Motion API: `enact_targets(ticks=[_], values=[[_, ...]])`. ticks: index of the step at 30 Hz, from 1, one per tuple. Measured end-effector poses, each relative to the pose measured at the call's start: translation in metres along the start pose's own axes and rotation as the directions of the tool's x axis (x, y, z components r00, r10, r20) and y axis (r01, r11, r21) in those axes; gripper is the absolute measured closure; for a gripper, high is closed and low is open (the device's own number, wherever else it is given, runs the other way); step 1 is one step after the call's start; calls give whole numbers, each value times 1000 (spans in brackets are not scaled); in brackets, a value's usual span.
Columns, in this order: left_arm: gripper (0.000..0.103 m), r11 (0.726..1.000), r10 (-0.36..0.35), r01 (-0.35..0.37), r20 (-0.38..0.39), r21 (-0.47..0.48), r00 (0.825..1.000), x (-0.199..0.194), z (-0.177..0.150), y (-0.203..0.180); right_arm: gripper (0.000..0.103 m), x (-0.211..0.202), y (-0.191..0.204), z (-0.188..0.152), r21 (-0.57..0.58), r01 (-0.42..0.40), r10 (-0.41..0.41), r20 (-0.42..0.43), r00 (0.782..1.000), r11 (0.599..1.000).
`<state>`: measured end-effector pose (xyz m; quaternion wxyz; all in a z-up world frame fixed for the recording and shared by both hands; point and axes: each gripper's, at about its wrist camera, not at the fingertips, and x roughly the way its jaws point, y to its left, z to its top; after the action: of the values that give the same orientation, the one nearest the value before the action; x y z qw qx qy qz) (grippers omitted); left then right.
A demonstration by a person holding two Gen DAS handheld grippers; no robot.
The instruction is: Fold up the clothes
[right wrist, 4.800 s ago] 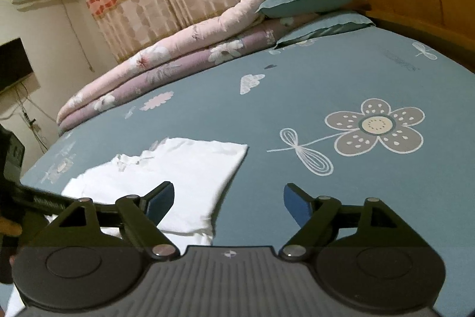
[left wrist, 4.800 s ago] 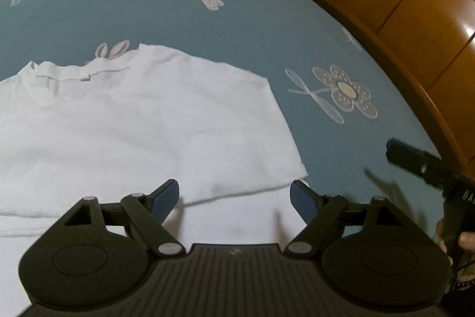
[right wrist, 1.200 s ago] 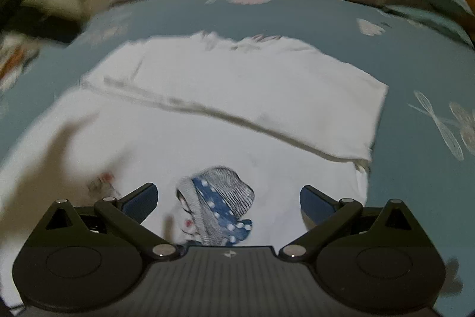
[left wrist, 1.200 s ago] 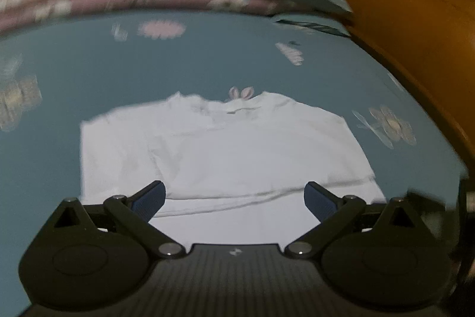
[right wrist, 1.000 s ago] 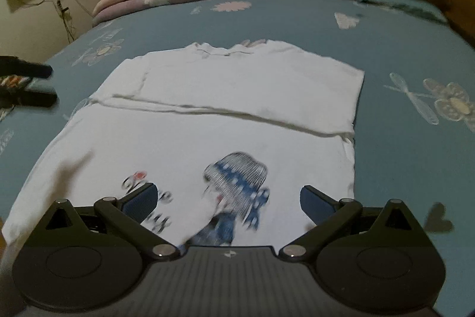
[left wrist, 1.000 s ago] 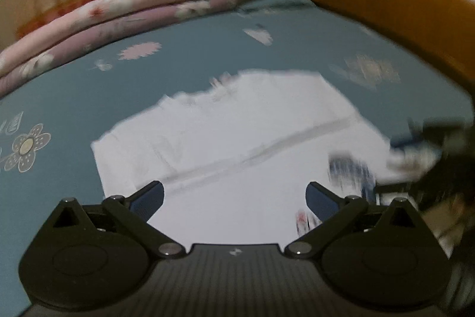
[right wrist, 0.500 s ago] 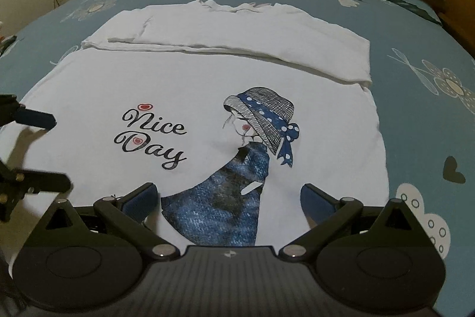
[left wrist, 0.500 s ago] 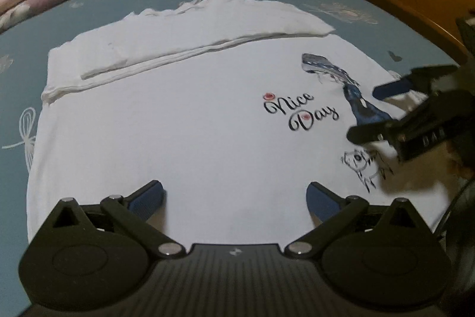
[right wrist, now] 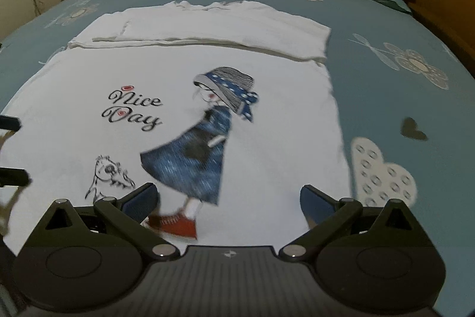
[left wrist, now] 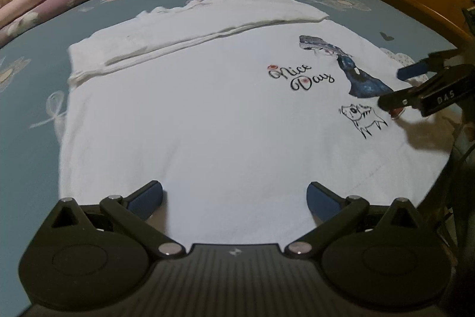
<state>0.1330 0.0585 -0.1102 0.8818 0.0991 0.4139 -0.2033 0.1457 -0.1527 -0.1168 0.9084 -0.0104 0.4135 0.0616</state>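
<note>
Shirt (right wrist: pixel 267 162) hem hidden behind gripper (right wrist: pixel 228 199)

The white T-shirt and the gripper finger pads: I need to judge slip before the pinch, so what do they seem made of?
White T-shirt: looks like soft matte knit, probably cotton; it lies limp, with soft rolled edges at the fold. The printed girl looks like a flat transfer.
Finger pads: matte dark blue, likely rubber or foam, on glossy black hard plastic arms.

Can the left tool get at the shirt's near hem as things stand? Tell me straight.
Probably yes. The left tool is open just above the white T-shirt near its bottom hem, with nothing lying between. The right tool hovers well off to the side.
</note>
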Motion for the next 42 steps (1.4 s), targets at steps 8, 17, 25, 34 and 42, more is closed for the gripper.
enact_targets(ticks=[8, 17, 25, 34, 42], values=[[1, 998, -8, 9, 14, -63, 1000, -2, -9, 5, 0, 6, 26, 41, 2, -72, 72, 53, 996, 997], [1, 988, -41, 47, 44, -147, 998, -9, -17, 18, 0, 67, 50, 73, -78, 10, -11, -8, 1000, 997], [1, 997, -59, 63, 65, -54, 996, -10, -24, 17, 0, 18, 16, 11, -83, -42, 42, 1, 999, 996], [1, 997, 17, -22, 74, 78, 997, -27, -19, -9, 0, -16, -1, 5, -72, -33, 34, 10, 999, 997], [1, 910, -55, 17, 81, 415, 995, -44, -25, -71, 0, -55, -17, 8, -111, -20, 29, 82, 996, 994]])
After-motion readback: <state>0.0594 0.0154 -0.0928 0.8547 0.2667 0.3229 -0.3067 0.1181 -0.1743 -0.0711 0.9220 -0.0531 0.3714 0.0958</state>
